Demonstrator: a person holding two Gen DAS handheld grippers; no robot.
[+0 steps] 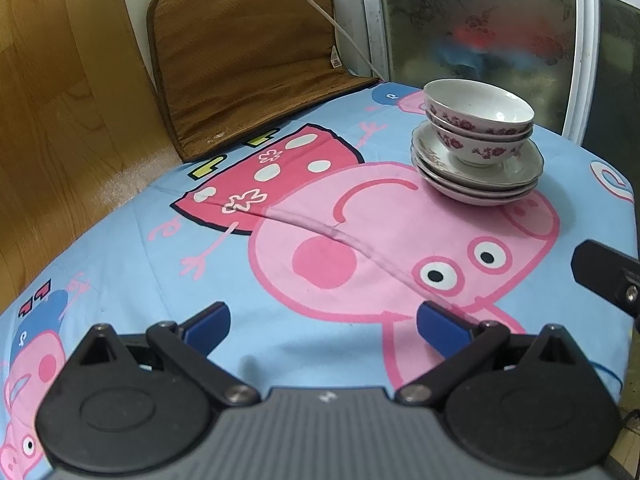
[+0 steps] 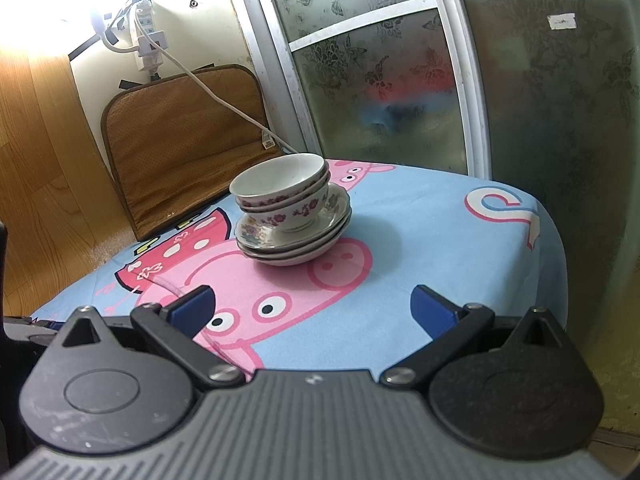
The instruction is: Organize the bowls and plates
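Note:
Three white bowls with red flower bands are nested and stand on a stack of three white plates at the far side of the table. My left gripper is open and empty, low over the near cloth, well short of the stack. My right gripper is open and empty, in front of the stack and apart from it. Part of the right gripper shows at the right edge of the left wrist view.
The table wears a blue cartoon pig cloth. A brown cushion leans on the wall behind, with a white cable over it. A frosted glass sliding door stands at the right. Wood floor lies left.

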